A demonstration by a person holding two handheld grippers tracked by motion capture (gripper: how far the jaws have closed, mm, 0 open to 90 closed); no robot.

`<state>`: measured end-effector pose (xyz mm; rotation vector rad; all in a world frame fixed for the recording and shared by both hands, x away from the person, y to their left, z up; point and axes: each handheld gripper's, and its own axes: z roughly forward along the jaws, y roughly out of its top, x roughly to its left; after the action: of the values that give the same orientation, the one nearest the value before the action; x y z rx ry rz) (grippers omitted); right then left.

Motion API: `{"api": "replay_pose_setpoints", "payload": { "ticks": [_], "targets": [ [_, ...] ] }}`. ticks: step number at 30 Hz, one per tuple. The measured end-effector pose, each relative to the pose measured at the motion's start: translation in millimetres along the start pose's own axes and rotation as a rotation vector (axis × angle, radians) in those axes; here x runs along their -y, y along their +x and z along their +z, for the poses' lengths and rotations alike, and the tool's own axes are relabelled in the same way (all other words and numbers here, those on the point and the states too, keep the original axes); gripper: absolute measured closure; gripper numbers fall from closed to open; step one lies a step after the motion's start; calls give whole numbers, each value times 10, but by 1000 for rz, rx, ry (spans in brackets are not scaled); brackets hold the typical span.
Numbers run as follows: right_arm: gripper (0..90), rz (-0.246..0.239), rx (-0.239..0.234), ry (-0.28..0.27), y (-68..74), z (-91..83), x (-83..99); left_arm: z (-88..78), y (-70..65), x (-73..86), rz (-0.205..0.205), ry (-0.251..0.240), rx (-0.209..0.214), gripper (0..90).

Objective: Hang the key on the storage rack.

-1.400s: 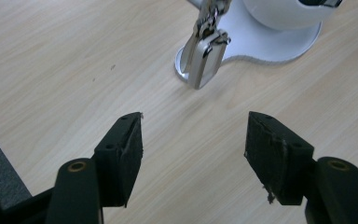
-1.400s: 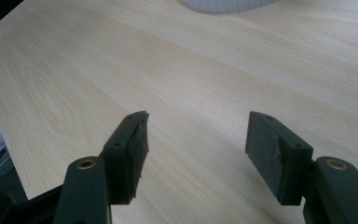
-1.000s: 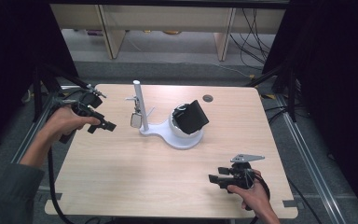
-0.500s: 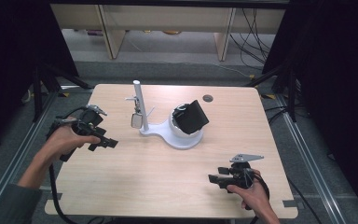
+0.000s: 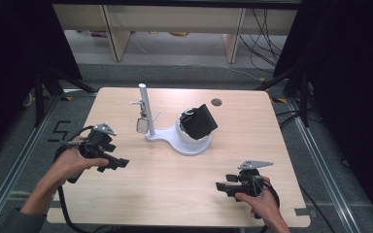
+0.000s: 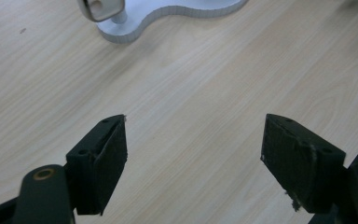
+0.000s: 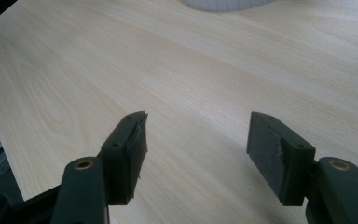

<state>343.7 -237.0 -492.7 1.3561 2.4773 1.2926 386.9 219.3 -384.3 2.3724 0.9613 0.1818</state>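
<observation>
Both empty — left gripper (image 5: 119, 163) has just been opening, right gripper (image 5: 222, 186) spread; approach the white stand (image 5: 175, 141) squarely.

Round grommet hole (image 5: 216, 102) (far edge), shelving (image 5: 175, 22)

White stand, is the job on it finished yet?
Looks nearly done: a small silvery piece hangs on the post of the white stand. In hand: nothing; the left tool has just been opening its jaws, nothing between them, and the right tool is open and empty. Left: probably nothing more.
</observation>
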Motion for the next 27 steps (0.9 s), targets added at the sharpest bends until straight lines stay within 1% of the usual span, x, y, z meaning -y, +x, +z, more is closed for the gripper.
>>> {"api": "replay_pose_setpoints", "payload": {
  "ticks": [1, 2, 3, 4, 5, 6, 8, 10, 11, 12, 15, 16, 17, 18, 19, 20, 21, 22, 23, 24, 25, 26, 27],
  "targets": [
    [385, -18, 15, 3, 1, -10, -4, 14, -30, 17, 2, 4, 4, 210],
    [384, -19, 18, -2, 6, -8, -4, 36, -57, 36, 6, -2, 6, 210],
    [385, 10, -10, 1, 24, 0, -1, 52, -90, 52, 1, 3, 6, 210],
    [384, 14, -10, 2, 30, -1, -2, 70, -120, 70, 14, 7, 13, 210],
    [384, -9, 10, 8, 22, -13, -8, 95, -145, 87, 17, -1, 15, 210],
    [383, 3, 7, 11, 29, -11, -7, 115, -171, 103, 20, 4, 19, 210],
    [383, 3, 8, 14, 29, -9, -6, 145, -210, 129, 31, 7, 22, 208],
    [382, 1, 8, 11, 26, -10, -7, 170, -243, 157, 43, -9, 28, 208],
    [382, 5, 3, 12, 25, -7, -6, 180, -256, 170, 45, -17, 23, 209],
    [381, 5, 4, 10, 24, -7, -6, 186, -278, 181, 46, -14, 24, 208],
    [378, 5, 5, 10, 24, -9, -6, 221, -326, 221, 59, -28, 22, 208],
    [377, 5, 4, 11, 25, -8, -6, 240, -350, 240, 68, -32, 13, 207],
    [374, 8, -7, 4, 25, 0, -4, 258, -372, 259, 72, -34, 12, 206],
    [373, 7, -3, 5, 26, -1, -4, 270, -388, 271, 77, -33, 12, 206],
    [372, 3, 8, 11, 27, -9, -6, 296, -409, 293, 82, -51, 7, 205],
    [369, 4, 7, 10, 26, -7, -6, 310, -439, 315, 92, -45, 3, 205],
    [365, 8, -3, 4, 26, 0, -4, 336, -458, 336, 91, -58, 7, 204],
    [363, 8, -3, 3, 26, 0, -4, 361, -492, 365, 97, -51, 11, 202],
    [360, 5, 11, 9, 28, -7, -6, 379, -508, 381, 108, -52, 14, 200],
    [354, 3, 10, 10, 28, -6, -6, 408, -541, 409, 120, -57, 14, 201],
    [347, 11, -3, 5, 34, 3, -4, 425, -560, 426, 122, -59, 12, 201],
    [340, 10, -3, 5, 35, 4, -4, 453, -586, 449, 123, -66, 7, 201],
    [329, -1, 8, 12, 34, -2, -7, 479, -611, 472, 126, -67, 12, 200]
  ]
}}
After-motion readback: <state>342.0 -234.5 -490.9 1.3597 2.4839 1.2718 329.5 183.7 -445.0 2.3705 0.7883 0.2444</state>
